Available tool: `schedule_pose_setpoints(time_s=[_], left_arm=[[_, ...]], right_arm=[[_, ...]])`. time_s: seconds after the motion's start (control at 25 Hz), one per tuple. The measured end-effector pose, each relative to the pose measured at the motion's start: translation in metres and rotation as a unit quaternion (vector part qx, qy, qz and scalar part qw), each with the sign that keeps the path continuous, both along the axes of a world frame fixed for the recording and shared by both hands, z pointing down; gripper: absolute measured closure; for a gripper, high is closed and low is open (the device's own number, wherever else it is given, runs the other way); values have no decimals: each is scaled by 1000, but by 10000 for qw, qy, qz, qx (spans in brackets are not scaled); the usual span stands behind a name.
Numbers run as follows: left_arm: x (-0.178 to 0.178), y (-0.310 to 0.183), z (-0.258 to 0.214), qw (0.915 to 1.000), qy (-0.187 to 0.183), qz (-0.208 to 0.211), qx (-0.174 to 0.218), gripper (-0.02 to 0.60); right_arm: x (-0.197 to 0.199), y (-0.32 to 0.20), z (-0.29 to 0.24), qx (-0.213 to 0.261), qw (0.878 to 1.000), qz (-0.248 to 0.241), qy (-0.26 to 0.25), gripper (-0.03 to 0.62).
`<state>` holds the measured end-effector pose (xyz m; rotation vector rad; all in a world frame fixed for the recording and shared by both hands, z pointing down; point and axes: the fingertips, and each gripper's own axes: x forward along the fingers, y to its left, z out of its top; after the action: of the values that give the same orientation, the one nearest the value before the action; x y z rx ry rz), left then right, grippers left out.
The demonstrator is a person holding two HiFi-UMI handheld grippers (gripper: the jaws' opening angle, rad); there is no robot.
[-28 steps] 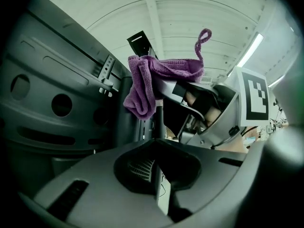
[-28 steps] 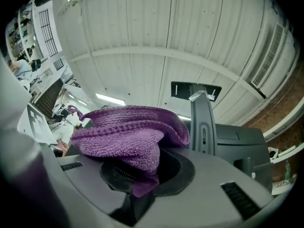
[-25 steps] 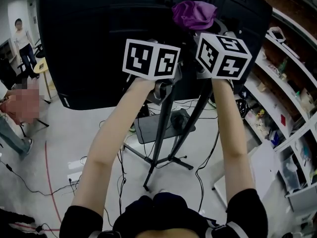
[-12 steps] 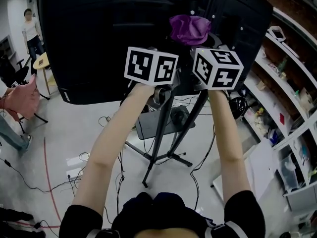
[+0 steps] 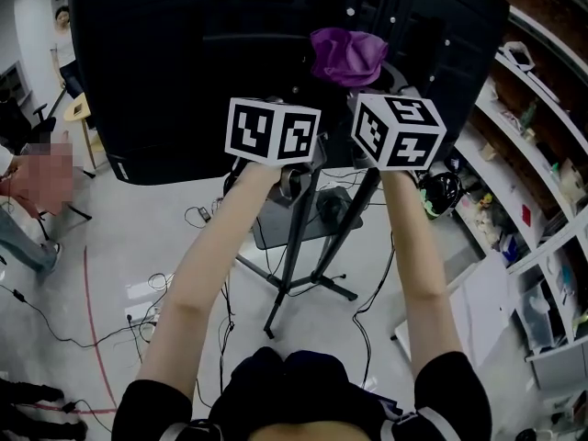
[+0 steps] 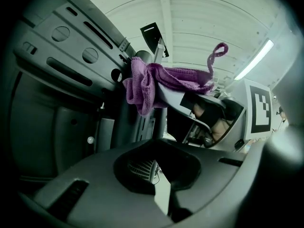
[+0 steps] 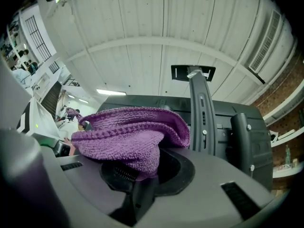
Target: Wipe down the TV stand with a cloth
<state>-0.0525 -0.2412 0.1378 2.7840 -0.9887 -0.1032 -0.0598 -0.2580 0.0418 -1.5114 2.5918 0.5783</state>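
The TV stand is a black tripod (image 5: 296,265) carrying a large black screen (image 5: 184,81), seen from behind. Its upright mounting bar (image 7: 199,108) rises just beyond the cloth. My right gripper (image 7: 137,175) is shut on a purple cloth (image 7: 128,137), which bunches over its jaws. In the head view the cloth (image 5: 347,55) is raised against the back of the screen near its top. My left gripper (image 6: 159,175) sits close beside it, jaws together and holding nothing. From there the cloth (image 6: 152,82) hangs against the rear panel.
Shelves (image 5: 542,182) full of small items run down the right side. Cables (image 5: 156,292) trail over the floor around the tripod feet, and a dark tray (image 5: 285,237) sits on the stand's legs. A white board (image 5: 487,310) lies at right. A person (image 5: 62,26) stands far left.
Both grippers and the cloth have shifted slightly lower and left across the back of the screen. The right gripper's hold on the cloth is unchanged.
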Motion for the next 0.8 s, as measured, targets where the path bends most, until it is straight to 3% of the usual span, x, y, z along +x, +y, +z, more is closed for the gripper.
schedule_pose_setpoints(time_s=[0.8], left_arm=[[5,1,28,9997,-18,-177,-147,575]], right_arm=[[9,-5,69,-514,9986,-156,26,530]])
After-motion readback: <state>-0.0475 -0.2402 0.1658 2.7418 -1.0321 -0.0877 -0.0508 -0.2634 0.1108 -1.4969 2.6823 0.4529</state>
